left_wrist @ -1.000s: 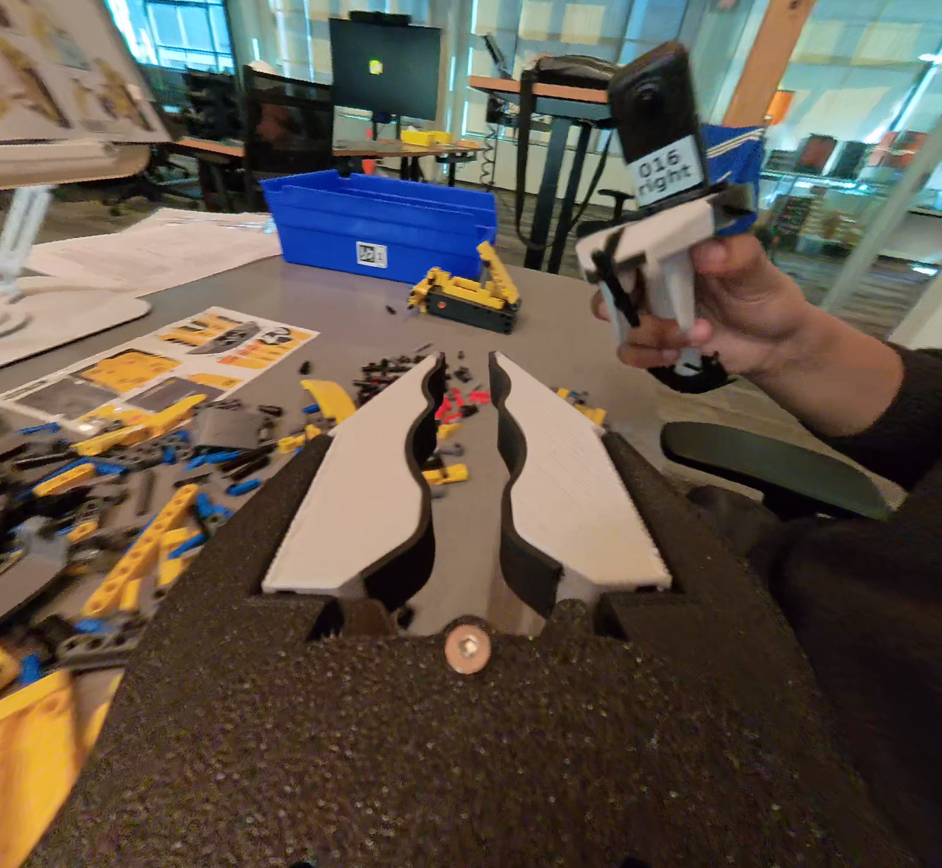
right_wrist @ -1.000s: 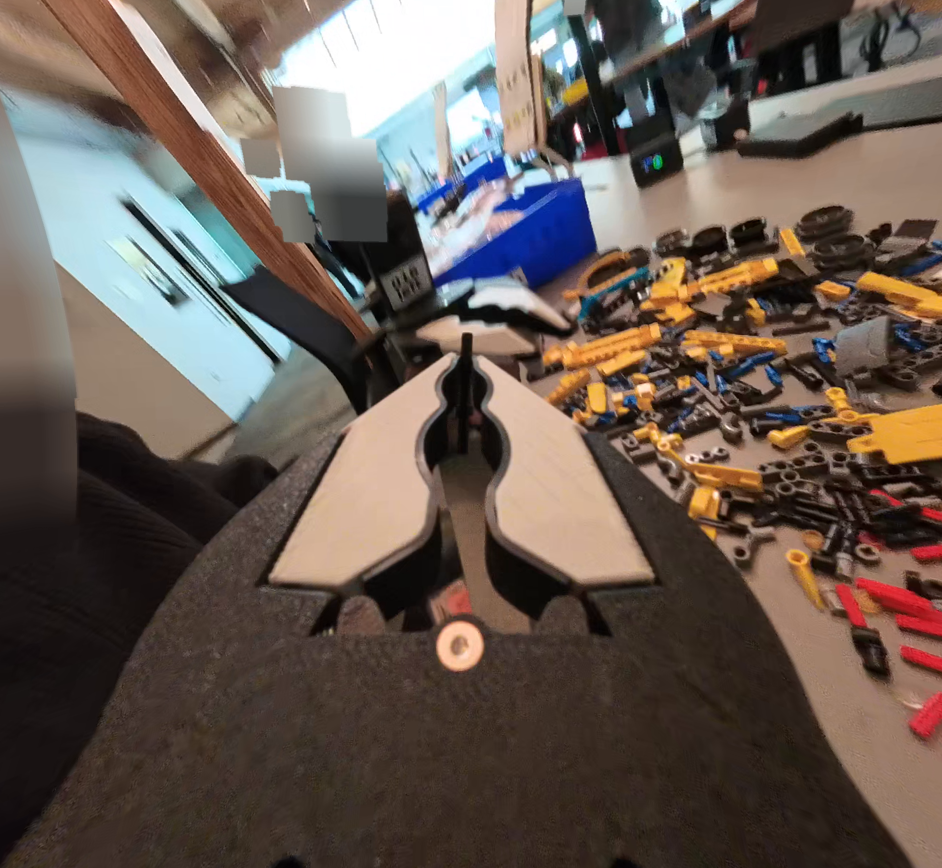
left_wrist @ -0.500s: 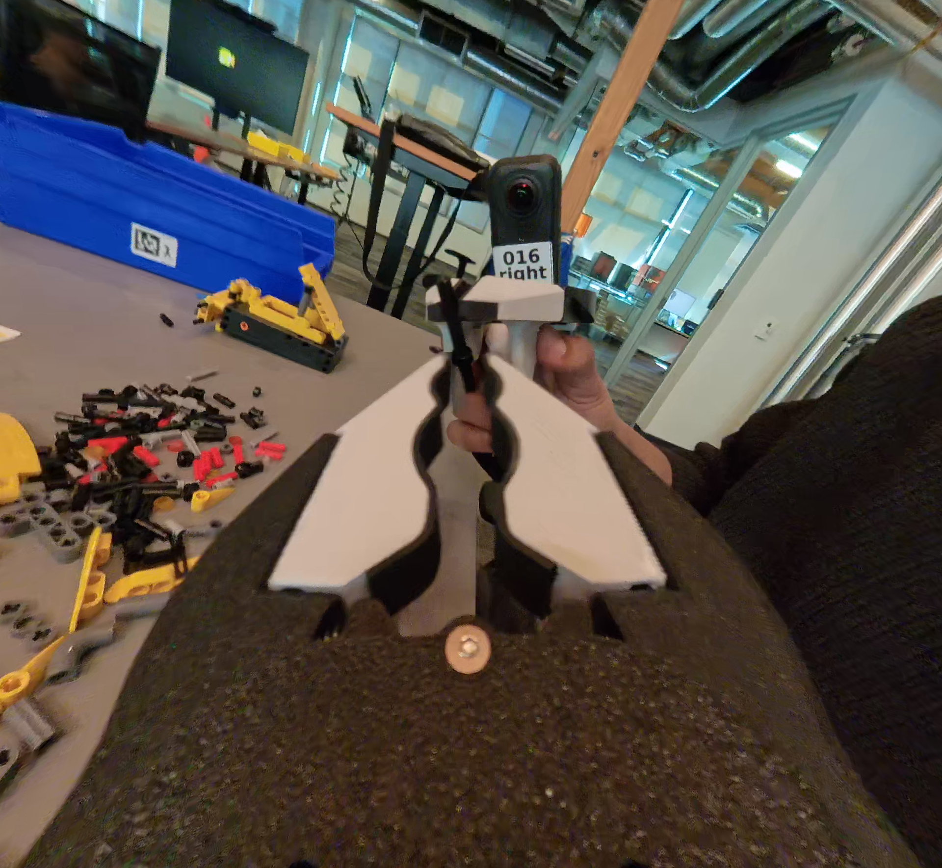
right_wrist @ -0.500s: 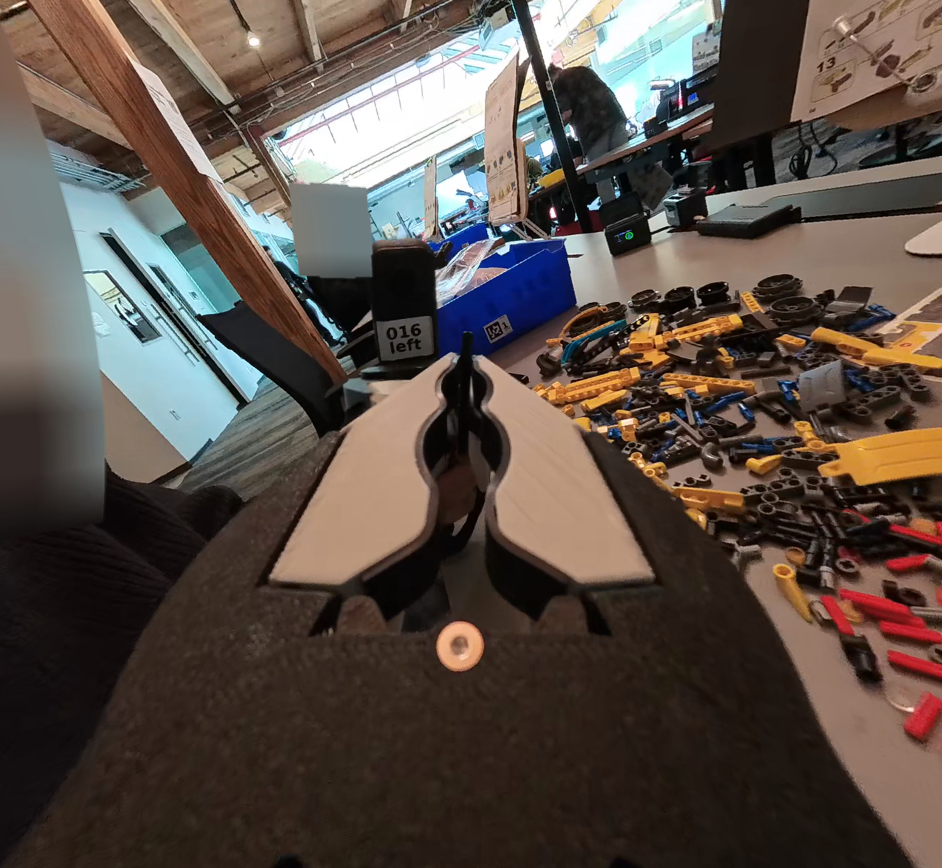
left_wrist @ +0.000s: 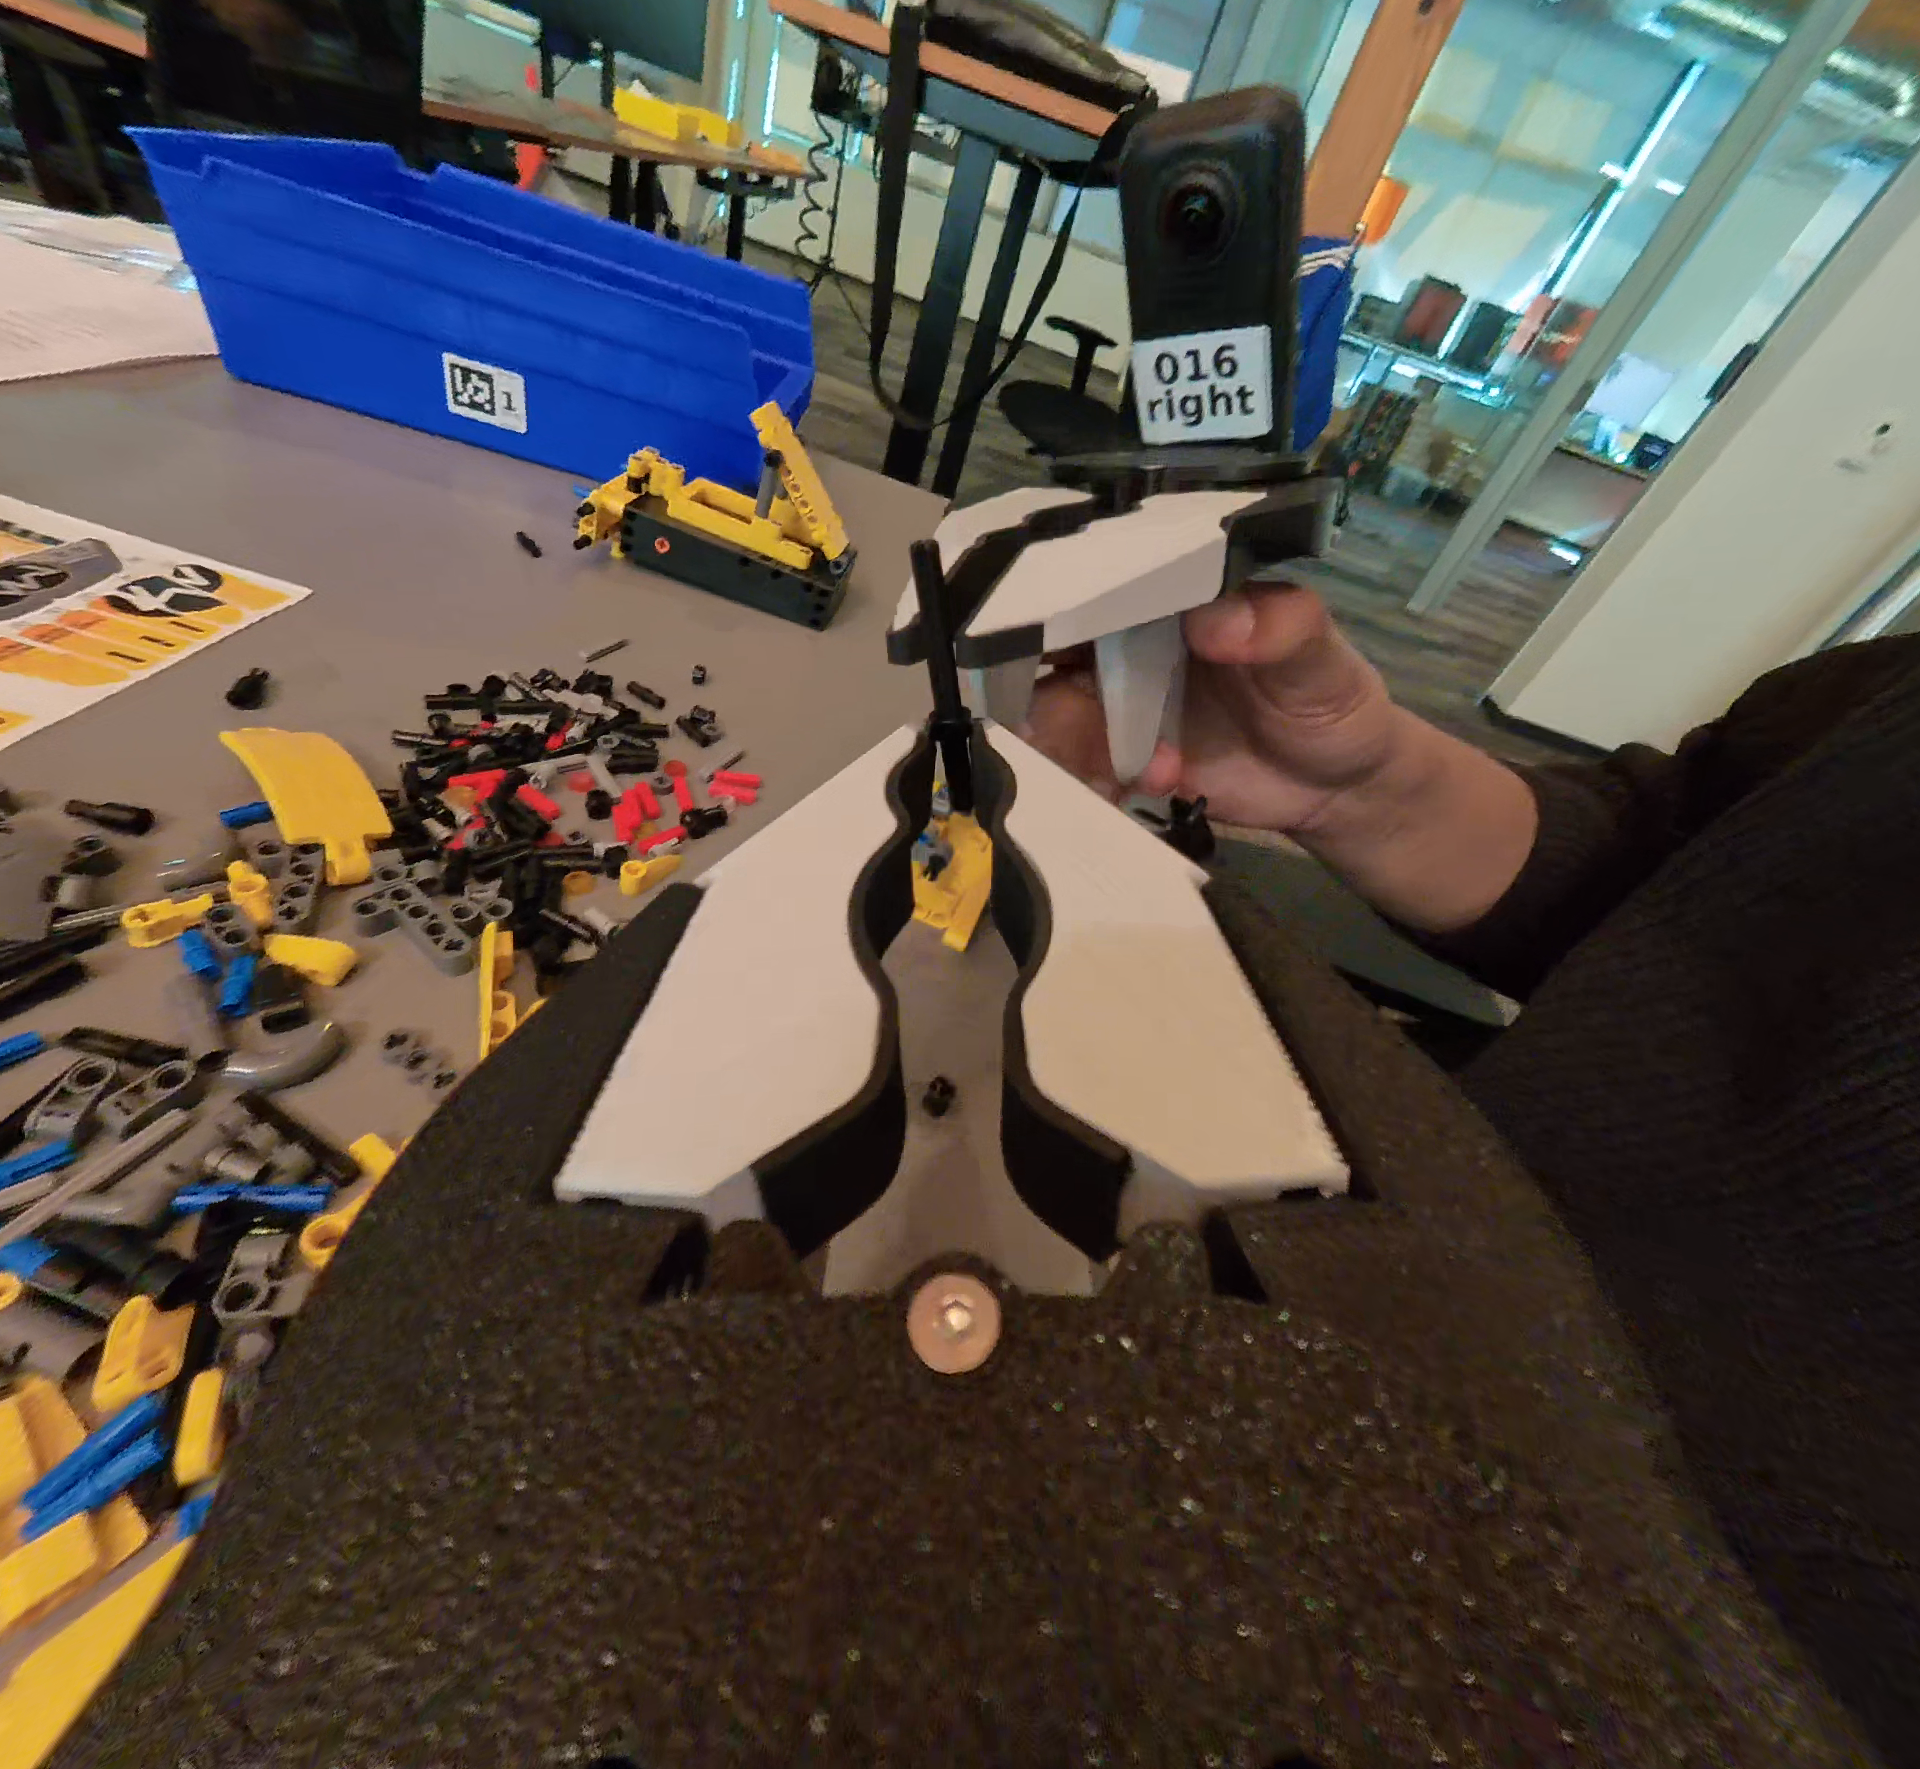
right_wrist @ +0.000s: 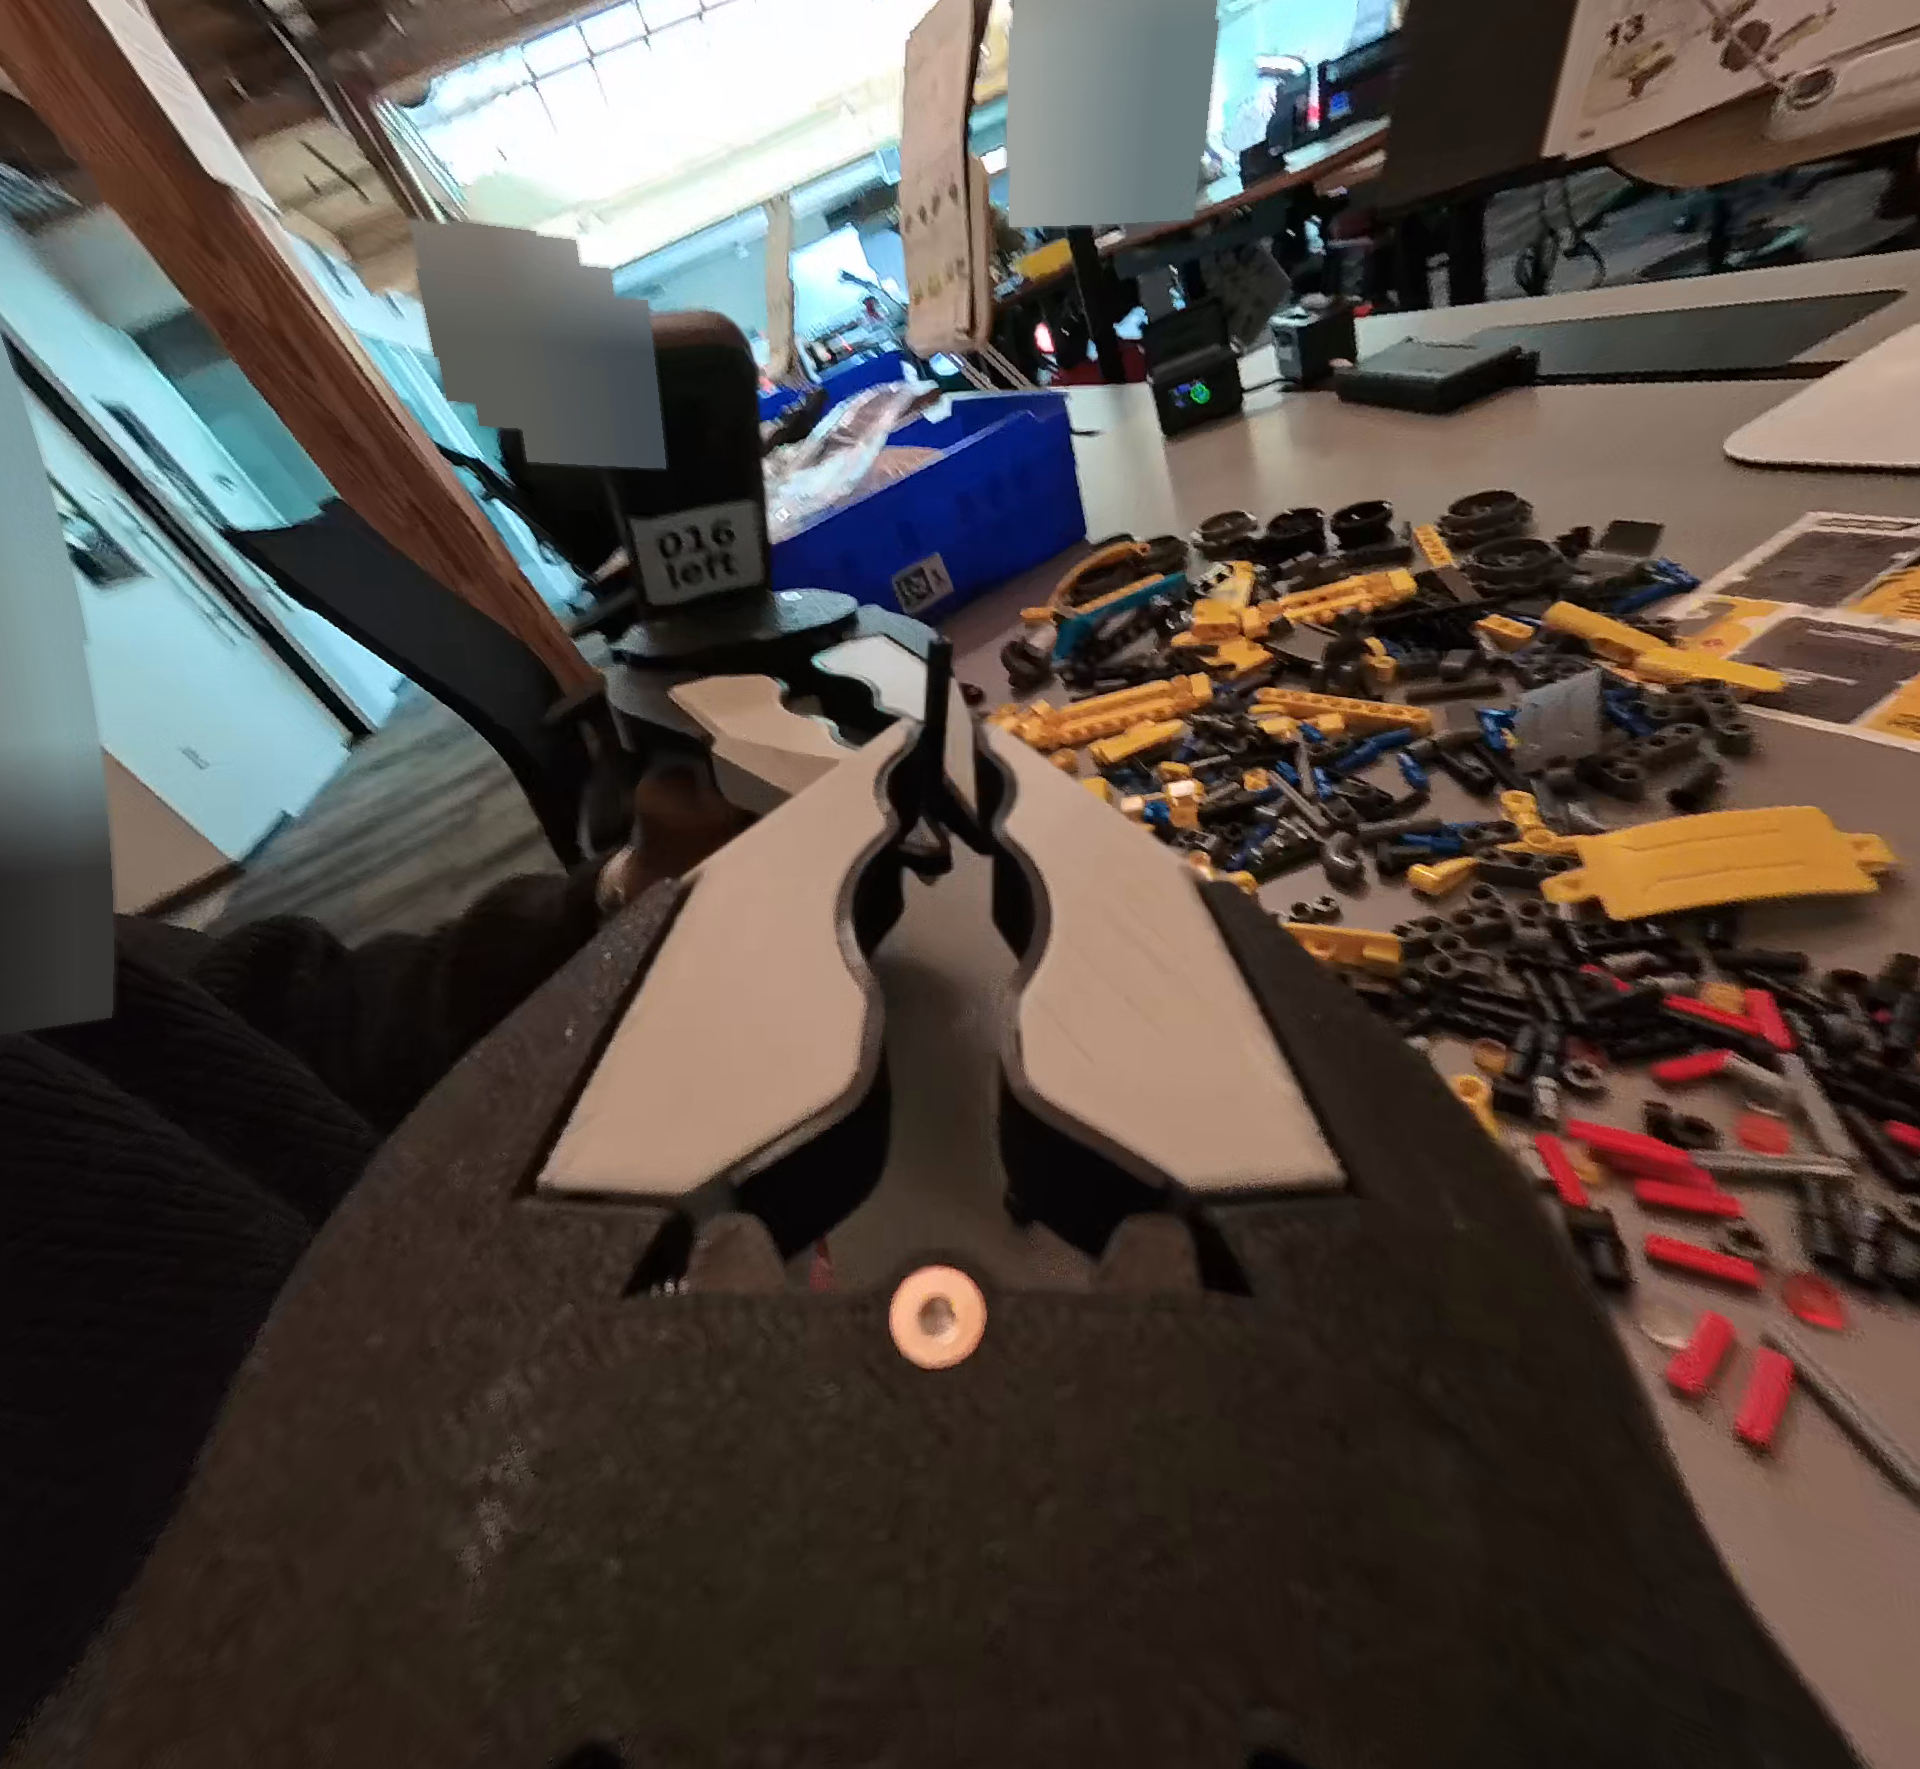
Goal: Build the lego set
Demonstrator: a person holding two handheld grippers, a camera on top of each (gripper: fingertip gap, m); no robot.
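Left of the axle [left_wrist: 940, 649] lie the loose parts [left_wrist: 436, 846] on the table [left_wrist: 416, 535], with the blue bin [left_wrist: 468, 306] behind. The axle, thin and black, stands nearly upright. The left gripper [left_wrist: 951, 763] is shut on its lower end; the right gripper [left_wrist: 914, 618], just above, pinches its upper part. The right wrist view shows the axle [right_wrist: 935, 732] clamped between the right gripper's [right_wrist: 940, 763] closed tips, with the left gripper [right_wrist: 831, 711] just behind, which the left view hides.
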